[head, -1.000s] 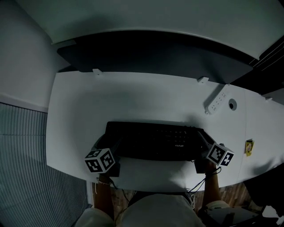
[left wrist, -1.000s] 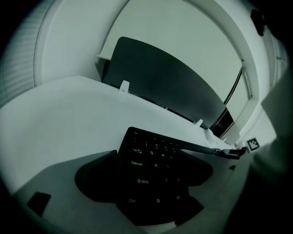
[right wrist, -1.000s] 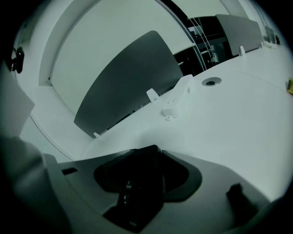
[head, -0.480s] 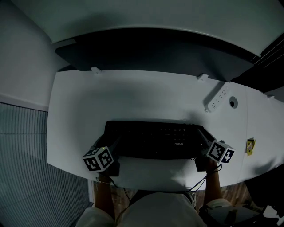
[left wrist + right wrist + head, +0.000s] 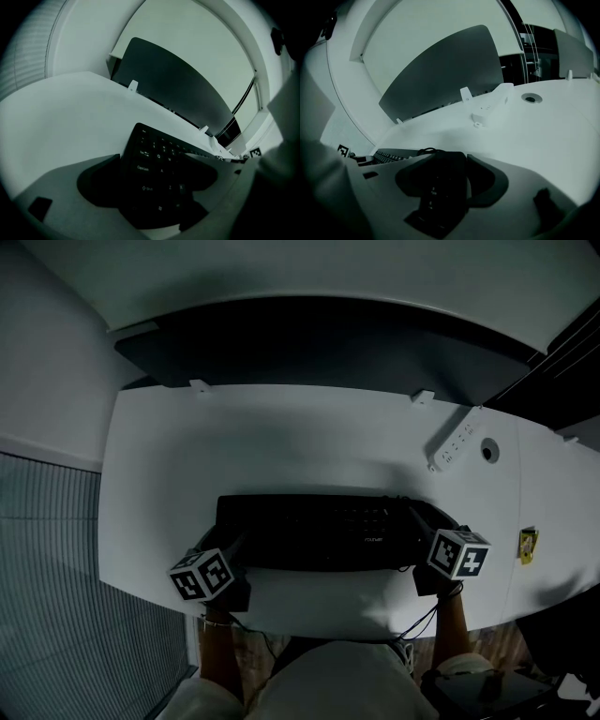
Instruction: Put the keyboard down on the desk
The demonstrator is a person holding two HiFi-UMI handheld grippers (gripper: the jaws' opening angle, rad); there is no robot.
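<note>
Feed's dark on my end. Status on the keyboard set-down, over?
Left claw clamped on keyboard, left end. Right claw on its right end, jaws just eased wider. Keyboard low over desk, contact unclear. Power strip well clear, far right.

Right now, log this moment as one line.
black plastic keyboard: near front edge of white desk, touchdown unclear | left gripper: clamps left end | right gripper: on right end, jaws just opened slightly

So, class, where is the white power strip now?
The power strip lies at the desk's far right in the head view, beside the round hole, beyond the keyboard.
</note>
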